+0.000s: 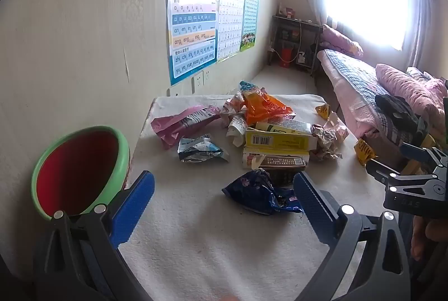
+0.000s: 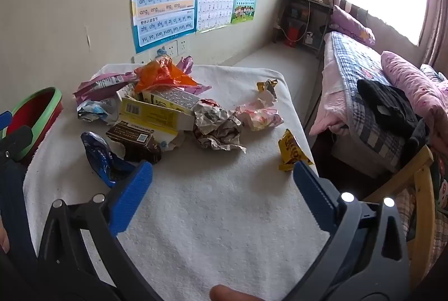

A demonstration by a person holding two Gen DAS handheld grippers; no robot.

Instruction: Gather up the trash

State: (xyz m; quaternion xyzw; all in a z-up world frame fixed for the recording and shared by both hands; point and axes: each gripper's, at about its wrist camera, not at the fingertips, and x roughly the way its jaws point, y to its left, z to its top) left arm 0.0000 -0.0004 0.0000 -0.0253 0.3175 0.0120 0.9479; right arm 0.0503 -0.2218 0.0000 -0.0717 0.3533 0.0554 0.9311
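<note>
Trash lies piled on a table covered with a white towel (image 1: 201,239): a dark blue wrapper (image 1: 260,193) (image 2: 102,158), a yellow carton (image 1: 277,139) (image 2: 152,113), a brown box (image 2: 134,141), an orange bag (image 1: 263,104) (image 2: 162,75), a pink packet (image 1: 182,123), crumpled paper (image 2: 217,127) and a yellow wrapper (image 2: 291,151). A green bowl with a red inside (image 1: 78,172) (image 2: 36,116) stands at the table's left edge. My left gripper (image 1: 224,197) is open, just before the blue wrapper. My right gripper (image 2: 222,183) is open over bare towel, near the yellow wrapper.
A wall with posters (image 1: 193,12) runs along the left. A bed with pink bedding (image 2: 364,82) stands to the right of the table. A wooden chair (image 2: 420,183) is at the right. A dark shelf (image 2: 305,18) stands in the far corner.
</note>
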